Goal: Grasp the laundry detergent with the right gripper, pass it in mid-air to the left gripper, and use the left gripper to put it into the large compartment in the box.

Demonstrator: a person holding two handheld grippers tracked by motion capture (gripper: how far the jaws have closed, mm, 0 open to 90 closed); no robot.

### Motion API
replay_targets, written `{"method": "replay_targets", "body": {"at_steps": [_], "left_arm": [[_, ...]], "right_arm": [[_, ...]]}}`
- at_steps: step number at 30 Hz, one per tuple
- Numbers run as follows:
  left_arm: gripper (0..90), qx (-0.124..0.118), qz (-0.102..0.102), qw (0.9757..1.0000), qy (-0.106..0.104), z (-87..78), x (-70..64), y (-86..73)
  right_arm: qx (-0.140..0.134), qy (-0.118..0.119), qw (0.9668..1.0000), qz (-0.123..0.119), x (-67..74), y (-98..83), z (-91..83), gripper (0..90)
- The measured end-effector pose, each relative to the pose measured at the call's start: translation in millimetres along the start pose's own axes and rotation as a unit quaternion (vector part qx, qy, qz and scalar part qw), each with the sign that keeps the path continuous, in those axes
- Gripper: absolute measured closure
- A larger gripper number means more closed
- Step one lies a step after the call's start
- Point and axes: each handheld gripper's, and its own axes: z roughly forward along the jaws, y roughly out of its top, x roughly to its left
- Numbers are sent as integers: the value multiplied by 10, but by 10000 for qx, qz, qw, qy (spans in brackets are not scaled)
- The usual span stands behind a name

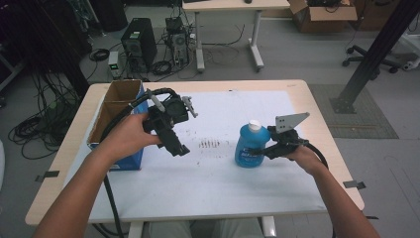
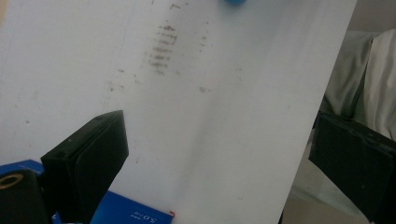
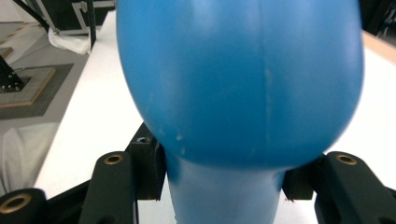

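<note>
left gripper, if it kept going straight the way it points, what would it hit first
Most likely the bare white table top: the left gripper tilts down toward it, jaws wide open with nothing between. The blue bottle sits farther off, though depth is hard to judge.

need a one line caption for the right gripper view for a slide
Right gripper clamped on the narrow part of a blue bottle above the white table.

One blue bottle (image 1: 249,147), one cardboard box (image 1: 118,106), two grippers.
</note>
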Motion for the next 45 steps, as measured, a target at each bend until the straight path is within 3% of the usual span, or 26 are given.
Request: {"method": "replay_targets", "body": {"at_steps": [8, 14, 21, 34, 45], "left_arm": [[49, -60, 79, 9999, 76, -128, -33, 76], [49, -29, 191, 9998, 83, -203, -60, 167], [49, 2, 419, 9991, 83, -292, -113, 330], [47, 5, 986, 9950, -163, -370, -201, 682], [46, 64, 1318, 9907, -347, -474, -250, 917]], "right_arm": [[-258, -98, 9995, -166, 94, 314, -259, 445], [-163, -181, 9992, -318, 217, 532, -396, 445], [-73, -233, 9992, -310, 332, 607, -468, 446], [-24, -259, 9992, -315, 607, 757, -447, 445], [-23, -22, 9993, -374, 710, 895, -214, 445]]}}
